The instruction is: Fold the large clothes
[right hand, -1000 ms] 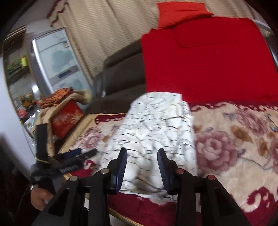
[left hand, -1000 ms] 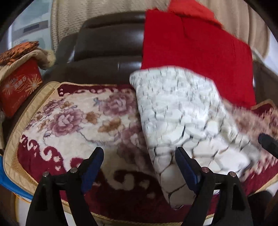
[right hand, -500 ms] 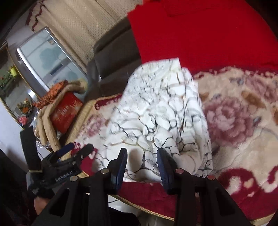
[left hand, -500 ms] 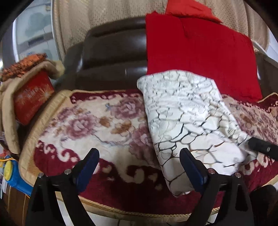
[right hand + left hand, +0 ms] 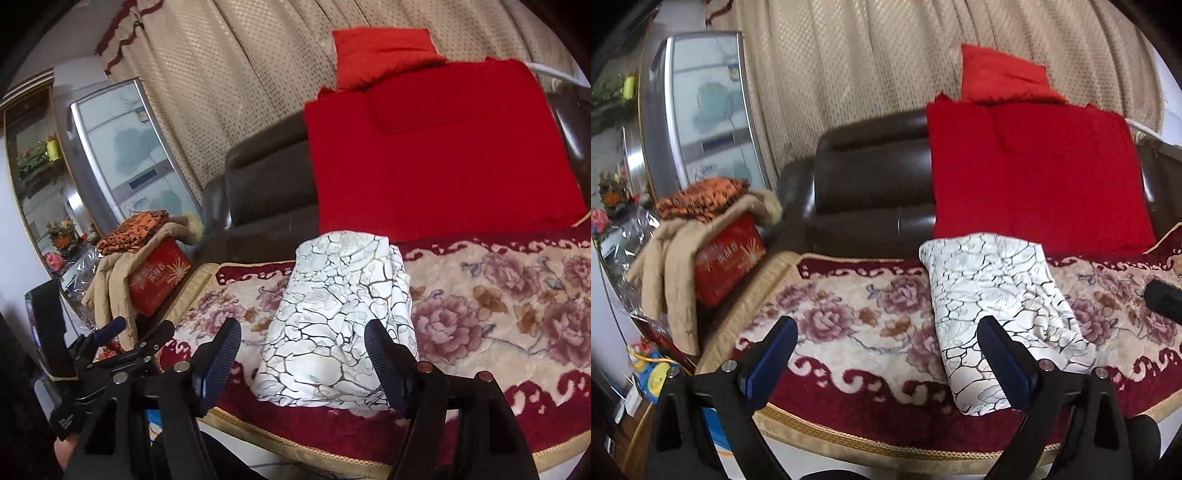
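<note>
A folded white garment with a black crackle pattern (image 5: 993, 306) (image 5: 343, 306) lies on the floral blanket (image 5: 849, 325) (image 5: 498, 295) over the sofa seat, reaching from the backrest to the front edge. My left gripper (image 5: 886, 332) hangs open in front of the sofa, left of the garment; its jaws are still opening with nothing between them. My right gripper (image 5: 303, 332) hovers before the garment's near end, jaws opening, pads clear of the cloth. The right wrist view shows the left gripper (image 5: 140, 336) at lower left. One right finger (image 5: 1163, 299) shows at the left wrist view's right edge.
A red blanket (image 5: 1034, 177) and a red cushion (image 5: 1001, 79) cover the dark leather backrest (image 5: 871, 184). On the left armrest sit a red box (image 5: 727, 258), a tan coat (image 5: 665, 266) and orange cloth. Behind stand a fridge (image 5: 705, 122) and a beige curtain (image 5: 849, 62).
Both grippers have drawn back and risen away from the garment. The right jaws have spread wide and the left jaws a little more. The garment now lies still on the blanket.
</note>
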{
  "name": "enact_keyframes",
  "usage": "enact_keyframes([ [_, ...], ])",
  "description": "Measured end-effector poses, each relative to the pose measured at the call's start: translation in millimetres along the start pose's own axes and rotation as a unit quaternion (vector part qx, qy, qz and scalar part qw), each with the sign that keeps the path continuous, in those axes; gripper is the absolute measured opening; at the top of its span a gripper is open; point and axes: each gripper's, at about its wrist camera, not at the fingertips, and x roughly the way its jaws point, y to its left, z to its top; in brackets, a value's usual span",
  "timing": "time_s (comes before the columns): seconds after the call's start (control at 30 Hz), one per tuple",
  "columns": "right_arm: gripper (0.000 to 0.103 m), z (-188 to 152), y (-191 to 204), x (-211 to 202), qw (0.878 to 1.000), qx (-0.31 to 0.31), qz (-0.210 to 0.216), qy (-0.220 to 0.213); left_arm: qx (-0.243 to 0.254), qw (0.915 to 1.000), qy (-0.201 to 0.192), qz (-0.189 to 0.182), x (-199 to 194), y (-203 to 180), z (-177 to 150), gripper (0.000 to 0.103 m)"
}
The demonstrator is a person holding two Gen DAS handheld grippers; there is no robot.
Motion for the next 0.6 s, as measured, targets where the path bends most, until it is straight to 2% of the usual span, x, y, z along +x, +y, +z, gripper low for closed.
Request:
enact_keyframes([
  [0.27, 0.073, -2.2, 17.7, -24.0, 1.0, -0.012, -0.017, -0.006, -0.002, 0.9998, -0.019, 0.002, -35.8, 2.7, 9.0, 0.098],
  [0.47, 0.073, -2.0, 32.0, -41.7, 0.999, -0.028, -0.019, -0.016, -0.007, 0.9988, -0.04, 0.029, -60.7, 8.6, 14.0, 0.101],
  [0.6, 0.073, -1.1, 41.0, -55.4, 0.999, -0.032, -0.015, -0.023, -0.01, 0.9981, -0.051, 0.033, -77.1, 13.3, 16.8, 0.101],
])
